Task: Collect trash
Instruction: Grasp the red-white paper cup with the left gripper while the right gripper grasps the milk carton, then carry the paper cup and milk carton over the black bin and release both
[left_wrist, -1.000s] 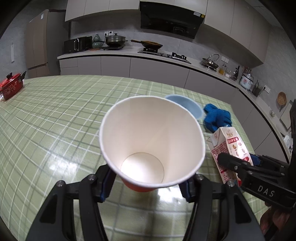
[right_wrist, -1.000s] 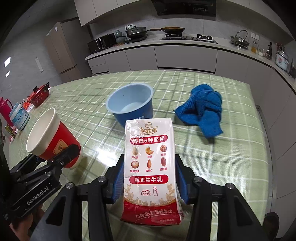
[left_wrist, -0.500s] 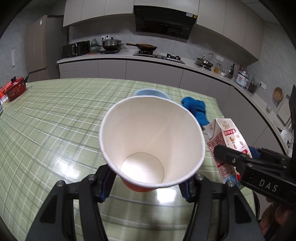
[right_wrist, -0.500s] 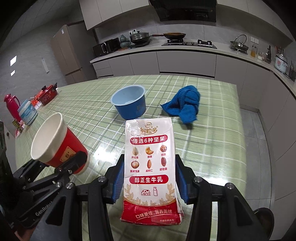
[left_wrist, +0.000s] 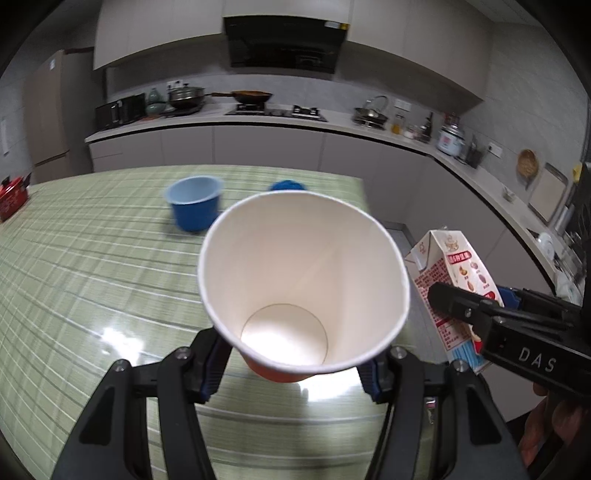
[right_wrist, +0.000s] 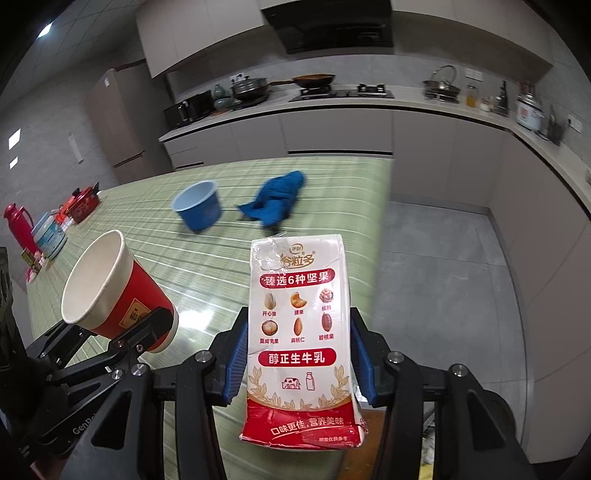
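My left gripper is shut on a red paper cup with a white, empty inside, held above the near edge of the green checked table. It also shows in the right wrist view, tilted left. My right gripper is shut on a white and red milk carton, held upright above the table's right front corner. The carton also shows at the right of the left wrist view.
A blue bowl and a crumpled blue cloth lie at the table's far end. Red pots and a flask stand at the far left. Kitchen counters run behind, with grey floor on the right.
Both grippers have pulled back and up from the table with the cup and carton held. The bowl and cloth now look farther away, and the floor beyond the table's right edge shows.
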